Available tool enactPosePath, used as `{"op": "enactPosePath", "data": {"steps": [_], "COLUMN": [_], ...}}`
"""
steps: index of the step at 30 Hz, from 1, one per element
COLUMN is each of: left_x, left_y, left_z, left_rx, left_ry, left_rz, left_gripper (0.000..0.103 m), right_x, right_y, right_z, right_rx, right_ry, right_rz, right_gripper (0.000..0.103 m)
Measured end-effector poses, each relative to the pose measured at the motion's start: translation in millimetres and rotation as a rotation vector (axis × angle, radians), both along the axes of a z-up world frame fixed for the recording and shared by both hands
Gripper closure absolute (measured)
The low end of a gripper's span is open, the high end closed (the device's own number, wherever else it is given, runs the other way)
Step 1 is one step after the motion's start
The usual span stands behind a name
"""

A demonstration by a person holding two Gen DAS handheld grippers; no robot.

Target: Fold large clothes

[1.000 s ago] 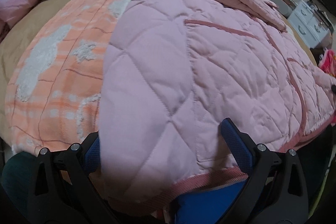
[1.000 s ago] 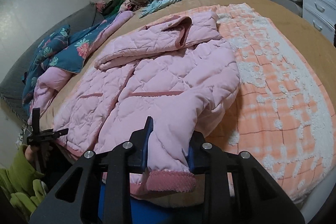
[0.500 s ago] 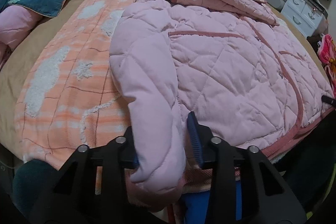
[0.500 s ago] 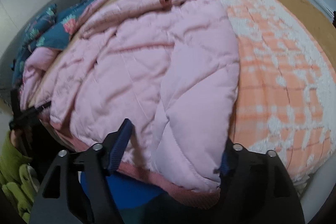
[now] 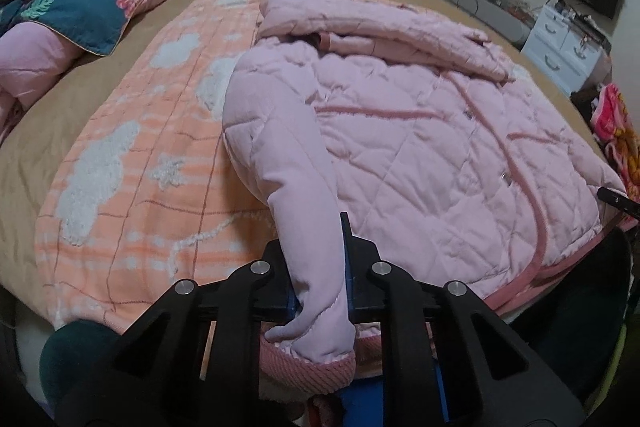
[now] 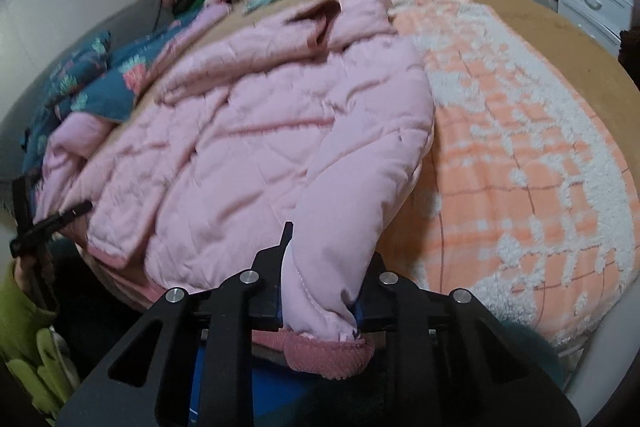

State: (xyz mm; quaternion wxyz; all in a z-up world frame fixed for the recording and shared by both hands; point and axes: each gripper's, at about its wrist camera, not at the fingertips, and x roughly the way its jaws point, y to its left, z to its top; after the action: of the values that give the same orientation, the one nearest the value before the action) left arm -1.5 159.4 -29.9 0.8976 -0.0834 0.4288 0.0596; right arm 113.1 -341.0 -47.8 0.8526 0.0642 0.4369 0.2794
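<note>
A pink quilted jacket point(image 5: 420, 131) was spread front-up on the orange blanket point(image 5: 132, 163). Each sleeve end, near six o'clock, was being pinched by closing jaws: left gripper point(image 5: 318, 267), right gripper point(image 6: 324, 267), probably so both sleeves could be folded inward.

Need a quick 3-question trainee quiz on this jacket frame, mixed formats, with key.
1. True or false: the left gripper has a sleeve of the pink quilted jacket between its fingers.
2. Multiple choice: what lies directly under the jacket? A. bare wooden floor B. orange-and-white blanket C. glass table
3. Fill in: the cuff hanging below the right gripper is a darker ____ ribbed fabric.

Key: 1 true (jaws closing, pressing on the sleeve); 2 B; 3 pink.
</note>
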Motion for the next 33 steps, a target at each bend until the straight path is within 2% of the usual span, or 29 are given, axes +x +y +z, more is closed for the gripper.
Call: {"op": "enactPosePath", "data": {"steps": [9, 24, 33], "left_x": [1.0, 26.1, 39.5], "left_y": [2.8, 17.0, 22.5], "left_z": [16.4, 59.4, 83.0], "left_rx": [-0.031, -0.082, -0.111], "left_ry": [-0.064, -0.183, -0.244], "left_rz": [0.003, 0.005, 0.012], "left_gripper": [0.095, 0.095, 0.095], "right_x": [5.8, 27.0, 45.2], "right_y": [-5.4, -7.6, 1.0], "right_z": [32.0, 66.3, 95.9], "right_rx": [0.106, 0.210, 0.233], "right_ry": [-0.072, -0.118, -0.170], "right_rz": [-0.054, -0.097, -0.108], "right_gripper": [0.082, 0.083, 0.083]}}
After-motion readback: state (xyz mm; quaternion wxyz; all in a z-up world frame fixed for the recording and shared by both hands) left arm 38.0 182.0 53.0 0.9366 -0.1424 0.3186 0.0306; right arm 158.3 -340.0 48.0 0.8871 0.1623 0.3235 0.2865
